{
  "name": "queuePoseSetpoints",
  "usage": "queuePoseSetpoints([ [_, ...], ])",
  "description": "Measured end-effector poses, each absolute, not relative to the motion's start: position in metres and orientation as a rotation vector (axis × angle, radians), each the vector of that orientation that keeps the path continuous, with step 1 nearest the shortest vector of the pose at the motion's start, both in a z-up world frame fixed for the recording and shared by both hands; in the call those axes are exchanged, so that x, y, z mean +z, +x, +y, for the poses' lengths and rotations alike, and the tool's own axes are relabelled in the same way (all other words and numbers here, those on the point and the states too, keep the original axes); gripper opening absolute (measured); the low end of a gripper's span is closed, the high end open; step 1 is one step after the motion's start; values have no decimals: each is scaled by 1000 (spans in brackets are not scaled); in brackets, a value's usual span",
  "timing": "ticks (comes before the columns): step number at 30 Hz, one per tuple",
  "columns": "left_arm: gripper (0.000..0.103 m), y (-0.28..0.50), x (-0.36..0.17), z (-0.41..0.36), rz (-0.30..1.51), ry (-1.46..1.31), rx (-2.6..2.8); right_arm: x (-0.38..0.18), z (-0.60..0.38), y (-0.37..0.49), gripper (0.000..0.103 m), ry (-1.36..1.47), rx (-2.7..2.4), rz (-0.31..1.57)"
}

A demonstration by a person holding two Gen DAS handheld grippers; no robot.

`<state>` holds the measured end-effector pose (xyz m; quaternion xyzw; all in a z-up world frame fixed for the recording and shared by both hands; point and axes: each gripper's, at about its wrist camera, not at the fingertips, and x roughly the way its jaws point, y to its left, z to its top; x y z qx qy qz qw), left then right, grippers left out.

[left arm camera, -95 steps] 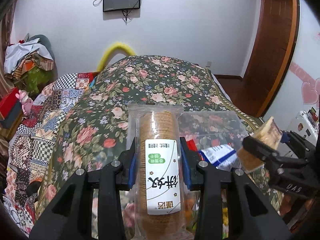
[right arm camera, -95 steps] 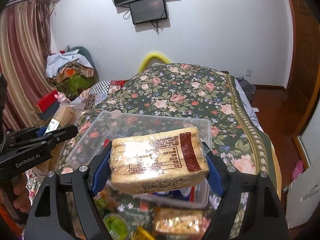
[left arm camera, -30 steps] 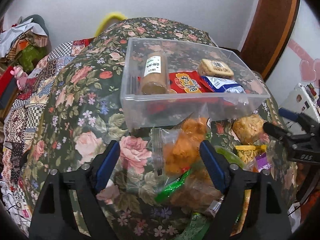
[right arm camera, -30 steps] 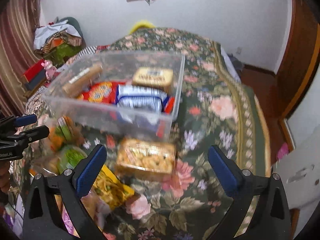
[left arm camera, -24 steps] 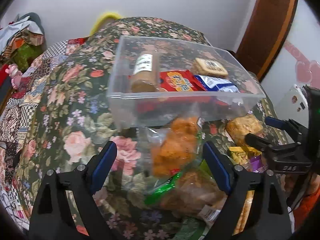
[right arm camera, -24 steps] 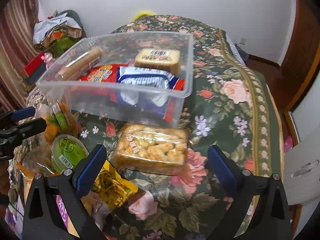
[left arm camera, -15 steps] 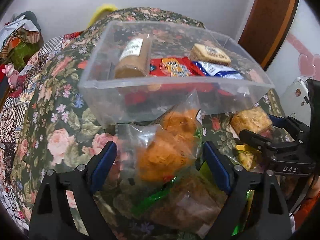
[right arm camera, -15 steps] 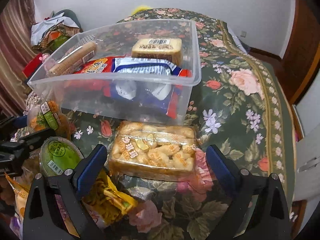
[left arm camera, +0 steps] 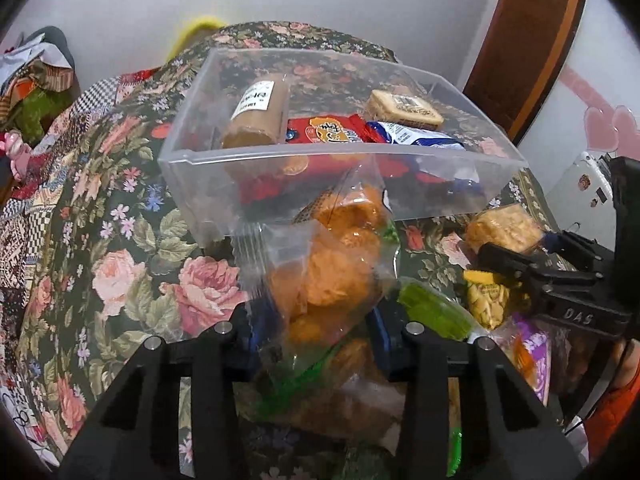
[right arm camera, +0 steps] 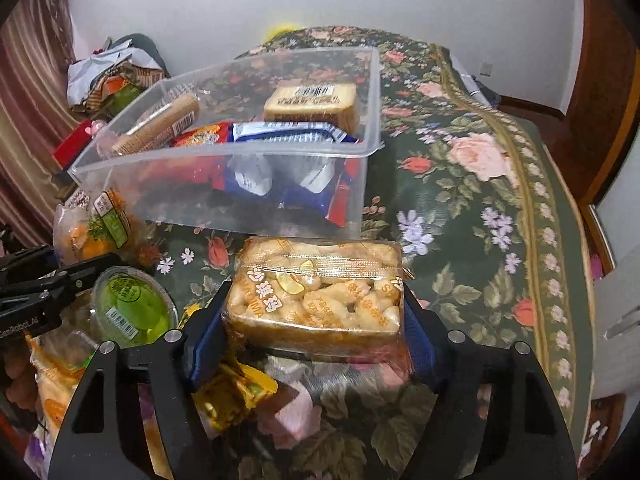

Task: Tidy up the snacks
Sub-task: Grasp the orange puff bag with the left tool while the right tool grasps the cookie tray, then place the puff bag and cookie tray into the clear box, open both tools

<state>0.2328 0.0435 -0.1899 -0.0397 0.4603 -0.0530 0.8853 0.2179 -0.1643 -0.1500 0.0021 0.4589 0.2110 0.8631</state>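
A clear plastic bin [left arm camera: 280,160] stands on the floral cloth and holds a round biscuit roll [left arm camera: 256,116], a red pack [left arm camera: 328,132], a blue pack [left arm camera: 416,138] and a square biscuit pack [left arm camera: 404,108]. My left gripper [left arm camera: 320,328] is shut on a clear bag of orange snacks [left arm camera: 332,264] just in front of the bin. My right gripper [right arm camera: 316,336] is shut on a wrapped block of golden pastry [right arm camera: 320,292], also in front of the bin [right arm camera: 240,204]. The right gripper also shows in the left wrist view [left arm camera: 516,256].
Loose snacks lie before the bin: a green jelly cup [right arm camera: 128,308], a yellow pack [right arm camera: 232,396], a purple pack [left arm camera: 528,356] and a green wrapper [left arm camera: 432,312]. Floral cloth [right arm camera: 480,200] covers the surface. Piled clothes [right arm camera: 112,76] lie at the far left.
Both grippers dropped the biscuit packs in the bin, came down in front of it, and closed: the left on the orange snack bag, the right on the pastry block.
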Motion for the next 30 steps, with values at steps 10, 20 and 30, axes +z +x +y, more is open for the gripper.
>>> queuePoseSetpoints([
  [10,37,208,-164,49,899,-88,-103,-115,-183,200,73,41,428,877],
  [20,37,192,-132,52,812,-91,-103,-89,-184,199,73,59,445,798],
  [30,37,213,-99,46,720,-89,-118,-74,-170,216,73,68,468,746],
])
